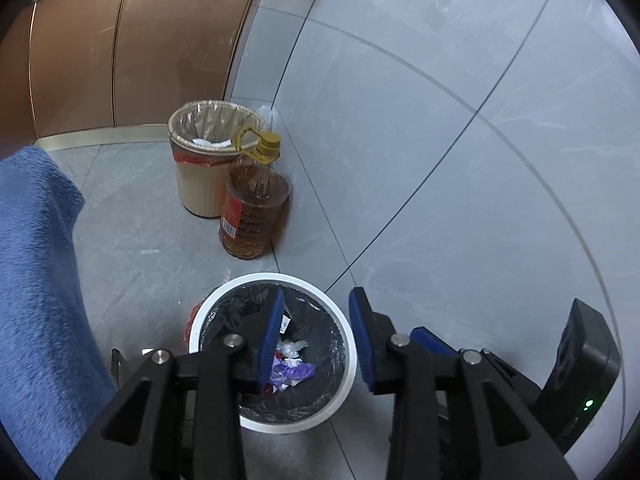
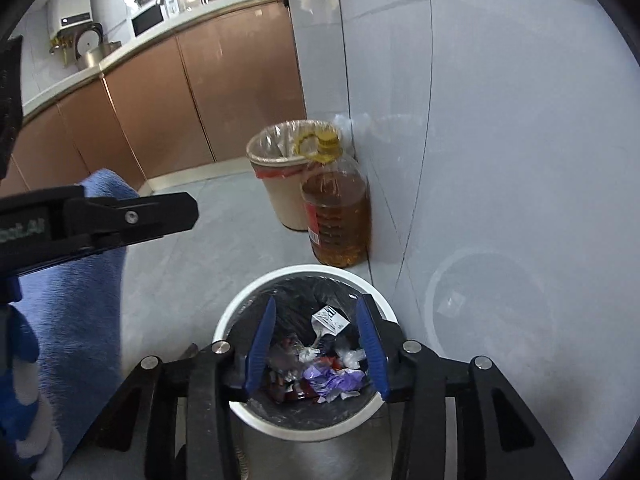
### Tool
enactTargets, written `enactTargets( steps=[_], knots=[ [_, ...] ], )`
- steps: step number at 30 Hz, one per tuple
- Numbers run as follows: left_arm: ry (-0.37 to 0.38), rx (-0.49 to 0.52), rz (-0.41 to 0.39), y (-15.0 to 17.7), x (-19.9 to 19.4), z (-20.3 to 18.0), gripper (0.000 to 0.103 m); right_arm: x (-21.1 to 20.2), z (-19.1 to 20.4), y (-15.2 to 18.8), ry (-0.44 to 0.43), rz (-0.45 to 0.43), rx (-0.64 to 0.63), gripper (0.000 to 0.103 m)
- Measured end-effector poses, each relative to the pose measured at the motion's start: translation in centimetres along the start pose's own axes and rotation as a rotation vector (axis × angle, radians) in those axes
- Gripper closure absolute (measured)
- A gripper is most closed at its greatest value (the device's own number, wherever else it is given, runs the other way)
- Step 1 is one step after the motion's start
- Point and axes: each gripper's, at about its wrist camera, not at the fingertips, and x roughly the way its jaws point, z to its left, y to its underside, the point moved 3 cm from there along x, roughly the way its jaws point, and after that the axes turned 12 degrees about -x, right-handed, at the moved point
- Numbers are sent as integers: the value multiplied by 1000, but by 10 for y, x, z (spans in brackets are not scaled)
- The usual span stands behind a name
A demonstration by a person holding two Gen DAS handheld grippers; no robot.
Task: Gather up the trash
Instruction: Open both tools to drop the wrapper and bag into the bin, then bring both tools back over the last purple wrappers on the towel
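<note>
A white bin (image 1: 348, 344) with a black liner stands on the grey floor by the wall; it also shows in the right wrist view (image 2: 236, 316). Crumpled trash (image 2: 332, 376) lies inside it: purple wrapper, white paper, red scraps, also seen in the left wrist view (image 1: 292, 368). My left gripper (image 1: 316, 300) is open and empty, above the bin's rim. My right gripper (image 2: 316, 308) is open and empty, directly over the bin's mouth. The left gripper's body (image 2: 120, 216) shows at the left of the right wrist view.
A beige bin (image 1: 200, 184) with a clear liner stands in the corner, beside a large oil bottle (image 1: 252, 212) with a yellow cap. Blue fleece cloth (image 1: 36, 280) fills the left. Brown kitchen cabinets (image 2: 160, 108) run behind. Tiled wall (image 1: 440, 120) is at the right.
</note>
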Motion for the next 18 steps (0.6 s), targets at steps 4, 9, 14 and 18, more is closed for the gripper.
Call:
enactTargets(
  steps=[4, 9, 14, 18],
  knots=[
    [-6, 13, -44, 4, -33, -3, 71, -28, 5, -8, -3, -41, 3, 61],
    [-54, 44, -148, 13, -98, -1, 70, -75, 19, -26, -17, -121, -21, 56],
    [-135, 32, -294, 27, -169, 16, 44, -125, 43, -40, -43, -213, -53, 49],
    [-230, -2, -424, 44, -229, 35, 27, -163, 68, -45, -79, -278, -91, 40]
  ],
)
